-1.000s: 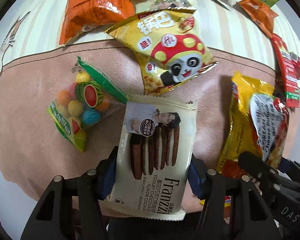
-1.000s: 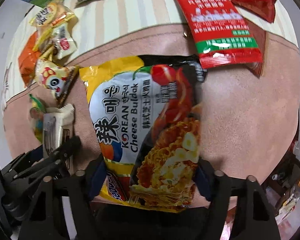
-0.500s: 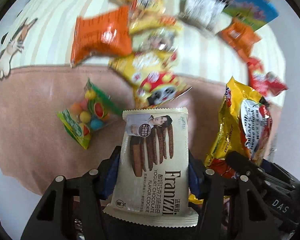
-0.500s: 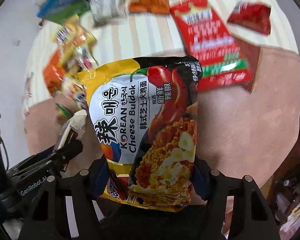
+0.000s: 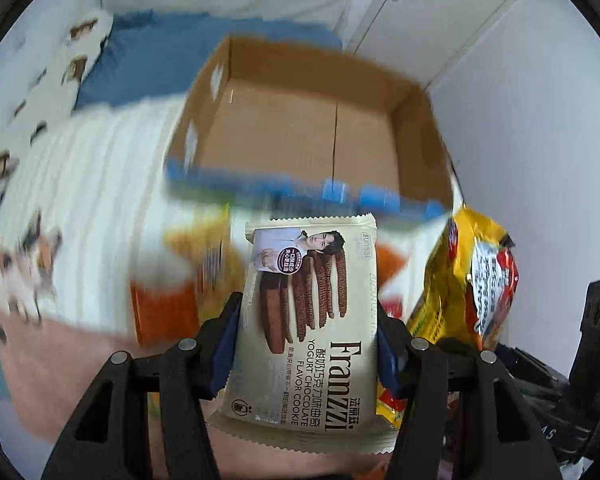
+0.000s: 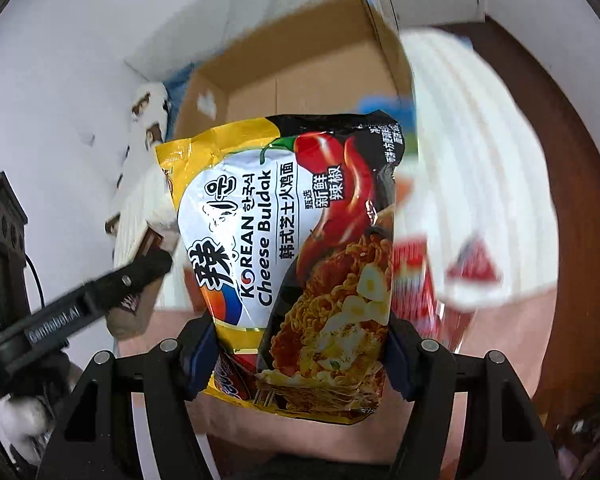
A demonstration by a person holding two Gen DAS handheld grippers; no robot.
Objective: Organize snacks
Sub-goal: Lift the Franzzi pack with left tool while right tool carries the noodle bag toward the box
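My left gripper (image 5: 306, 350) is shut on a cream Franzzi chocolate cookie packet (image 5: 308, 320), held up in the air. My right gripper (image 6: 298, 354) is shut on a yellow and black Cheese Buldak noodle packet (image 6: 292, 248), also lifted. An open cardboard box (image 5: 312, 128) with a bare bottom lies ahead of both packets; it also shows in the right wrist view (image 6: 300, 76). The noodle packet shows at the right of the left wrist view (image 5: 468, 292). The left gripper with the cookie packet shows at the left of the right wrist view (image 6: 140, 276).
Blurred snack packets lie on the striped cloth (image 5: 100, 184) below: an orange one (image 5: 160, 312) and red ones (image 6: 472, 268). White walls and a cupboard door (image 5: 440, 12) stand behind the box. A dark wooden edge (image 6: 580, 208) runs at the right.
Both grippers have lifted their packets off the pink mat and swung up and forward. The cardboard box has come into view ahead; the snacks on the mat have dropped out of sight.
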